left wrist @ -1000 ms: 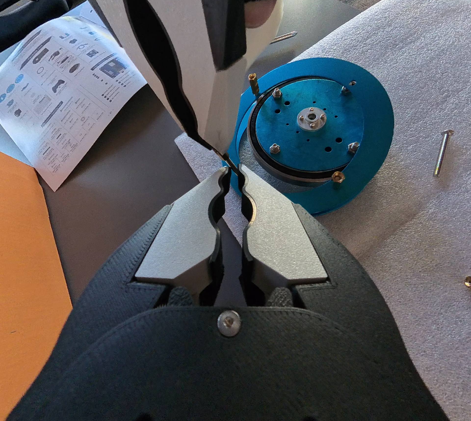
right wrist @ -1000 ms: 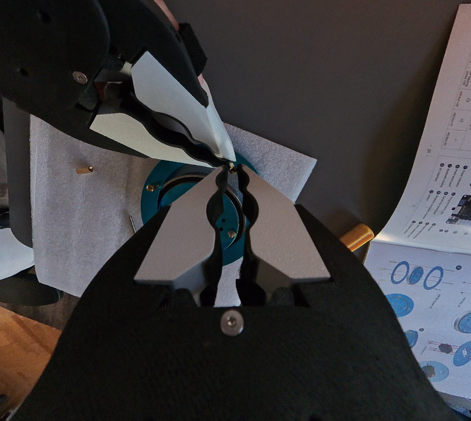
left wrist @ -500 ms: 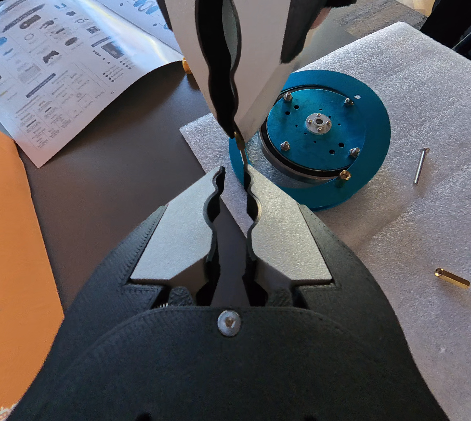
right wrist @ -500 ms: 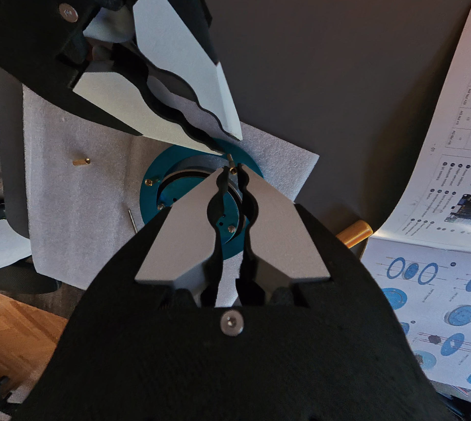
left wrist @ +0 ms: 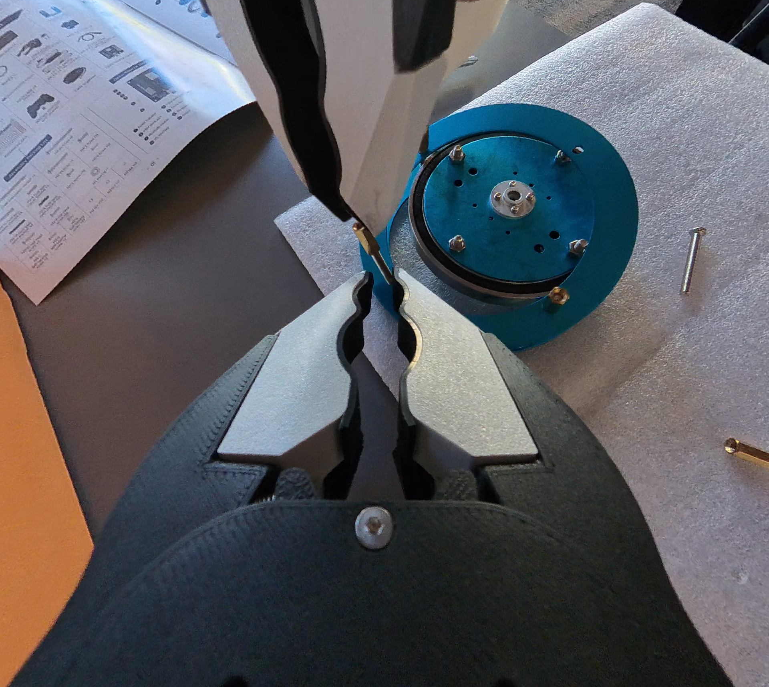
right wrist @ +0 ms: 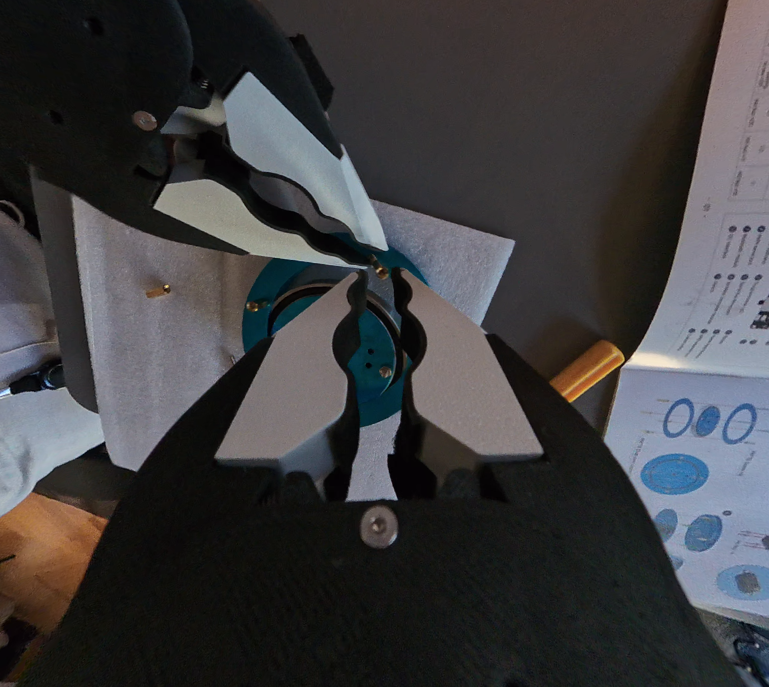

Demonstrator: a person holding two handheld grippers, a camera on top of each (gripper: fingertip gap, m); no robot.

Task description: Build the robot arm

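a dark grey table (left wrist: 208, 271) carries a white foam sheet (left wrist: 624, 396). above the sheet's near corner, a brass standoff (left wrist: 363, 238) threaded on a thin screw hangs between the two gripper tips. the left gripper (left wrist: 380, 280) shows a narrow gap, with the shank against one fingertip. the right gripper (right wrist: 378, 272) flanks the brass end. i cannot tell which one grips it. just beside lies a blue disc assembly (left wrist: 603, 292), then a loose screw (left wrist: 690, 259), a spare standoff (left wrist: 745, 452) and a printed sheet (left wrist: 83, 126).

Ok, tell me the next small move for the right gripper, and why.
Probably close the right gripper on the brass standoff: it sits between the parted jaws with a gap showing on either side, its threaded end at the tips of the left gripper, near the rim of the blue disc.
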